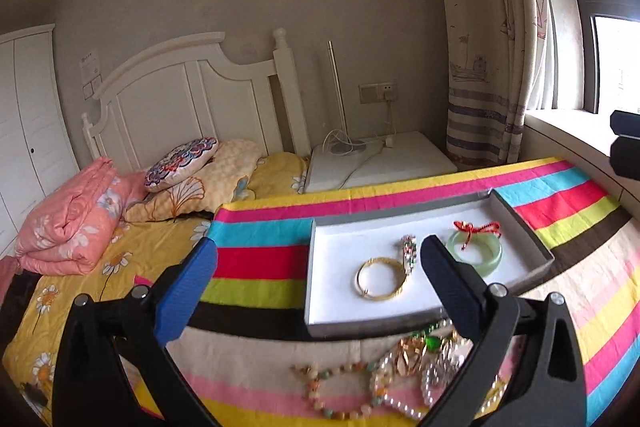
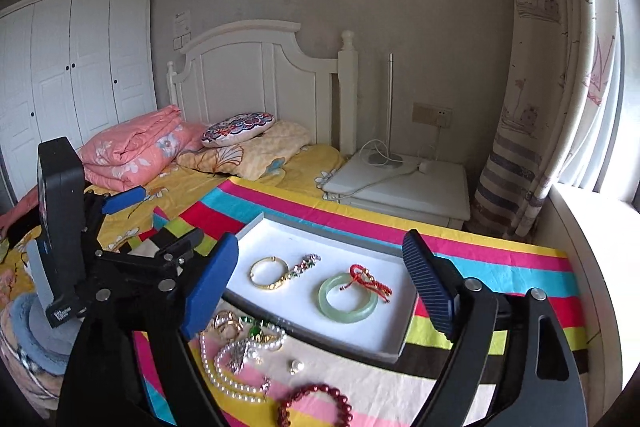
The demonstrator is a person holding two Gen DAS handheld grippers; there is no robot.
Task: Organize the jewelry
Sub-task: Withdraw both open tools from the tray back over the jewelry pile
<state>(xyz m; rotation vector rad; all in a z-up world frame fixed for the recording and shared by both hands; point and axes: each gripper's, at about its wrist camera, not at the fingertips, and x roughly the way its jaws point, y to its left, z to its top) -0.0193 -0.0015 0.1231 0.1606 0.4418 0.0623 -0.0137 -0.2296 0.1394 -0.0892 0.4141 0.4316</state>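
Note:
A white tray point(image 1: 340, 307) point(image 2: 320, 339) lies on a striped cloth. In it are a gold bangle point(image 1: 380, 277) point(image 2: 269, 273), a small beaded piece point(image 1: 409, 251) point(image 2: 306, 263), a green jade bangle point(image 1: 478, 251) point(image 2: 347, 298) and a red cord bracelet point(image 1: 476, 227) point(image 2: 370, 281). Loose jewelry lies in front of the tray: a pearl necklace point(image 2: 224, 375), a beaded necklace point(image 1: 340, 391), gold and green pieces point(image 1: 416, 347) point(image 2: 240, 327), a dark red bead bracelet point(image 2: 316, 405). My left gripper point(image 1: 318, 283) is open and empty above the tray's near edge. My right gripper point(image 2: 320, 287) is open and empty above the tray.
The striped cloth point(image 1: 260, 259) point(image 2: 500, 259) covers a table beside a bed point(image 1: 100, 267) with pillows and a pink quilt point(image 1: 68, 223). A white nightstand point(image 2: 400, 187) with a lamp and cable stands behind. A curtain point(image 2: 540, 107) and window ledge are at the right.

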